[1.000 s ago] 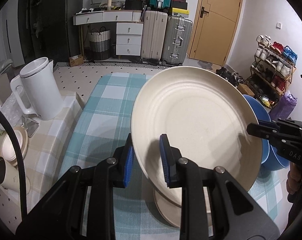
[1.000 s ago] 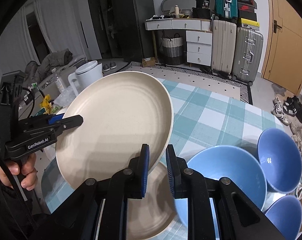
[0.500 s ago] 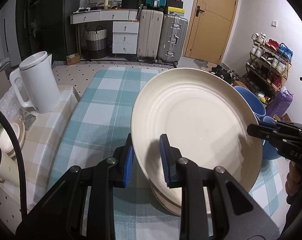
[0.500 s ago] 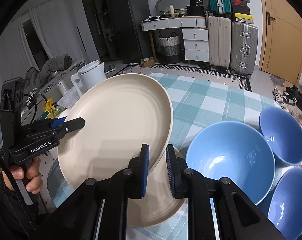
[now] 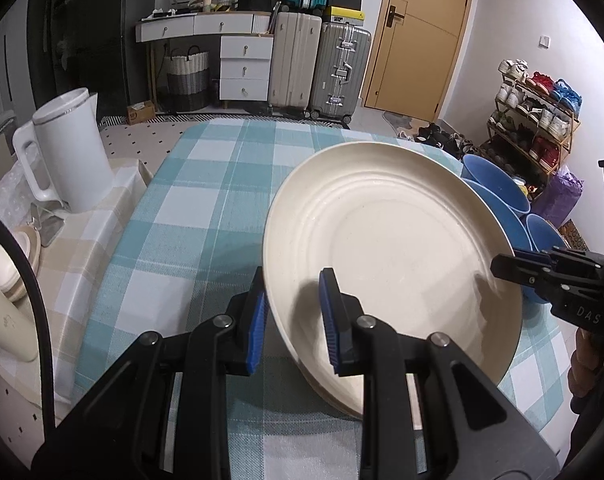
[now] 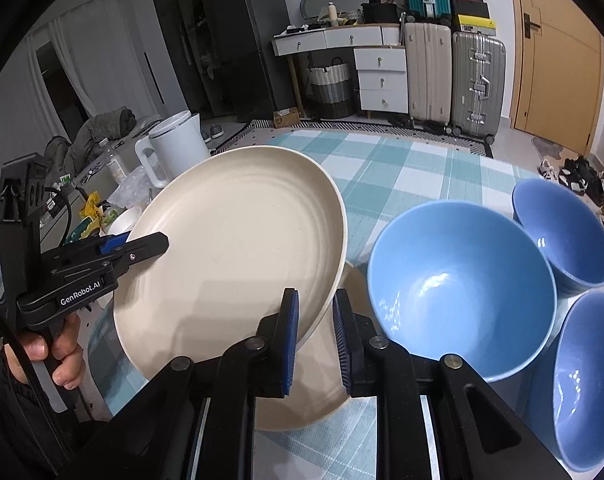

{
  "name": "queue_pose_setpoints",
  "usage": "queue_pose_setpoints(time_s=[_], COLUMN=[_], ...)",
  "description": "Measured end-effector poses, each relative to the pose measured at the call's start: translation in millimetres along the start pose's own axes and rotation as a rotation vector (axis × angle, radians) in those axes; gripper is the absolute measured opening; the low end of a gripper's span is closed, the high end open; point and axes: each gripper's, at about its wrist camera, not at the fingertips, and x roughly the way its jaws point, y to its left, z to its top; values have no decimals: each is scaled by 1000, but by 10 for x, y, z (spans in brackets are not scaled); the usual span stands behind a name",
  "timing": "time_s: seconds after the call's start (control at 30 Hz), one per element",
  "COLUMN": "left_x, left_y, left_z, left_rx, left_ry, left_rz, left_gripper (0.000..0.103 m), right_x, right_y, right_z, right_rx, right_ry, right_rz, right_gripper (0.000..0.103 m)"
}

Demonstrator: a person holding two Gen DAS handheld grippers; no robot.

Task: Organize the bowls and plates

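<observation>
— Over the teal-checked tablecloth (image 5: pixel 206 200), what do the two tongs hold?

— One cream plate (image 5: pixel 389 248), tilted. The left gripper (image 5: pixel 292 316) is clamped on its near rim, blue pads (image 5: pixel 258 320) either side; the right gripper (image 6: pixel 315 332) pinches the opposite edge.

— What lies beneath that plate?

— A second cream plate (image 6: pixel 321 396) flat on the cloth, mostly covered; from the left wrist only a sliver of its rim shows under the held one. Whether the two plates touch cannot be made out.

— And beside the plate?

— Three blue bowls: a large bowl (image 6: pixel 461 288) just right of it, a smaller bowl (image 6: pixel 561 232) behind that one, and a third bowl (image 6: pixel 585 380), cut off by the frame edge. In the left view the held plate hides most of them.

— Left of the plate?

— A white electric kettle (image 5: pixel 70 156) on a beige-checked side table (image 5: pixel 86 240), with a cream mug (image 5: pixel 6 320) half cropped. A hand (image 6: pixel 58 356) grips the left tool's handle. Clutter past the kettle is too small to name.

— Beyond the plate?

— Suitcases (image 5: pixel 321 68), white drawers (image 5: pixel 246 68), a wooden door (image 5: pixel 421 36), a shoe rack (image 5: pixel 537 120).
</observation>
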Motion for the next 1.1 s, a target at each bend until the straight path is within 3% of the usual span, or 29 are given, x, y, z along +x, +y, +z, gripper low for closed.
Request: queue_pose_setpoints(time_s=[1.1], left_x=[735], left_y=[-70], left_z=[-302], left_rx=[100], left_ry=[80], left_rz=[39], left_gripper=[23], right_x=[521], right_y=[-123], right_z=[-355], right_rx=[31], right_ry=[93], right_rz=[-78], right_gripper=[19])
